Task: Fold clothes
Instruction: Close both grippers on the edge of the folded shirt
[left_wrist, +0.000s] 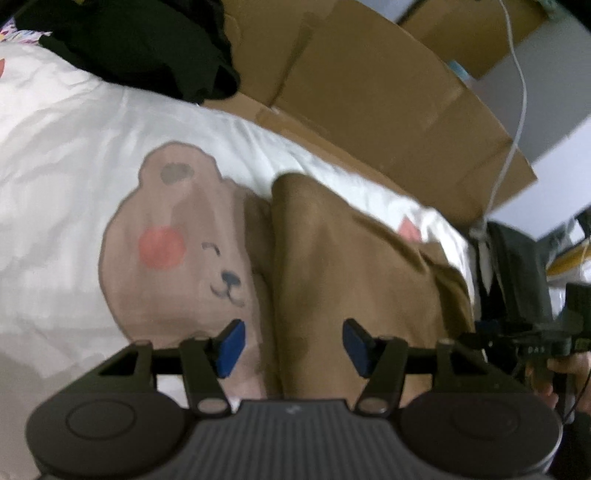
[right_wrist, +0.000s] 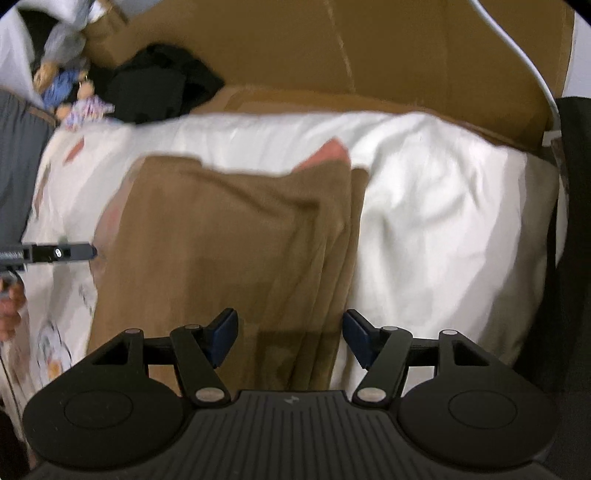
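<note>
Garment: brown cloth, lying folded on the bed, its layered edges running along its right side in the right wrist view; in the left wrist view the same cloth shows a raised fold ridge down its left edge.
Bedding: white sheet printed with a large bear face; the brown cloth overlaps the bear's right side.
Left gripper: jaws apart, nothing between the blue pads; it hangs over the near end of the brown cloth, the fold ridge lying between the fingers. Contact with the fabric cannot be told from this blurred view.
Right gripper: jaws apart, empty; blue pads straddle the layered right edge of the cloth, one over brown fabric, the other over white sheet.
Cross views: the left gripper's black finger enters the right wrist view from the left edge and points at the cloth's left border; the right gripper's body and a hand show at the right edge of the left wrist view.
Dark clothes: black heap at the far end of the bed, well apart from the brown cloth.
Backdrop: cardboard panels standing beside the bed.
Cable: white cord hanging across the cardboard.
Toys: small dolls beside the black heap, at the far left corner.
</note>
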